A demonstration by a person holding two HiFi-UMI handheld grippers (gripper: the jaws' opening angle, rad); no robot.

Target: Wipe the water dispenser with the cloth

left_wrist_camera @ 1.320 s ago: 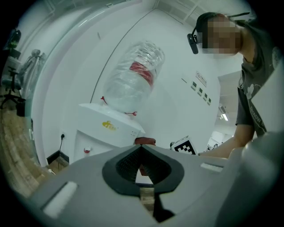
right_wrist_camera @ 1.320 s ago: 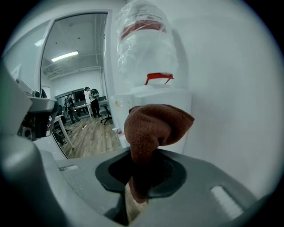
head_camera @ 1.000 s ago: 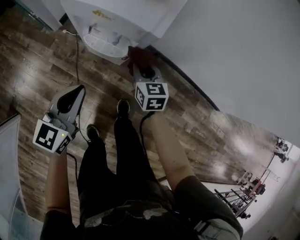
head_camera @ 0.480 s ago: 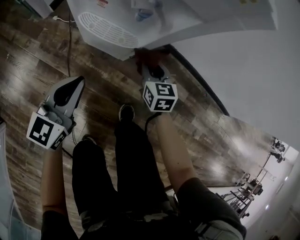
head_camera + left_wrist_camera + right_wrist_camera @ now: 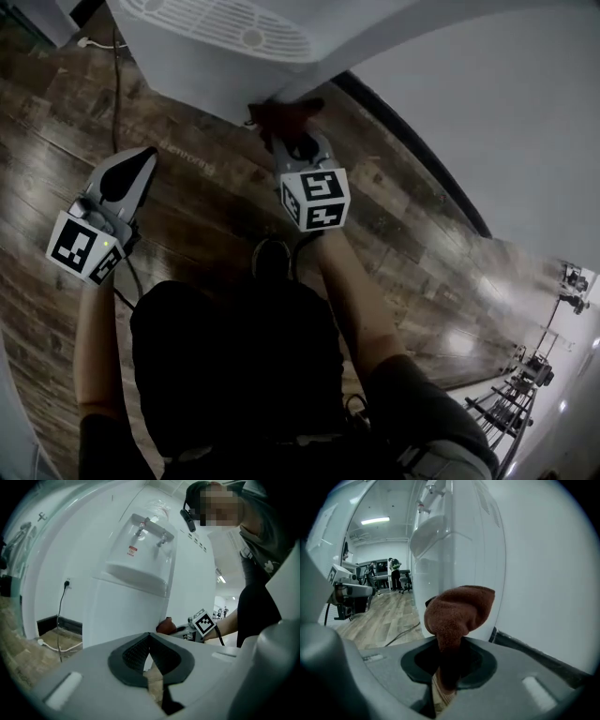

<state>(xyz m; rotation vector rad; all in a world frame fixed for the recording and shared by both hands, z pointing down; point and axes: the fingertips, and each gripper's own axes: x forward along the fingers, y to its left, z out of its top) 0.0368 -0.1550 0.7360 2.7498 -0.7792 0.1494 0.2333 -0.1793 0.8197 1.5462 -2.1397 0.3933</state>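
The white water dispenser point(image 5: 234, 56) fills the top of the head view, its drip grille point(image 5: 225, 28) facing me. In the left gripper view the water dispenser point(image 5: 133, 597) stands upright with two taps. A reddish-brown cloth point(image 5: 286, 117) presses against the dispenser's lower right corner, and my right gripper point(image 5: 292, 142) is shut on it. Seen from the right gripper point(image 5: 450, 648), the cloth point(image 5: 457, 613) bulges out of the jaws against the dispenser's side point(image 5: 454, 545). My left gripper point(image 5: 139, 161) hangs shut and empty over the floor, left of the dispenser; its jaws point(image 5: 150, 639) hold nothing.
A power cable point(image 5: 117, 66) trails over the wooden floor point(image 5: 206, 206) to a wall socket point(image 5: 67, 582). A dark skirting board point(image 5: 412, 159) runs along the white wall point(image 5: 487, 94). The person's shoe point(image 5: 272, 258) is below the right gripper. People and equipment stand far off point(image 5: 395, 573).
The view has closed in on the dispenser, which now sits larger at the top. The right gripper keeps the cloth on the dispenser's lower corner. The left gripper has barely shifted.
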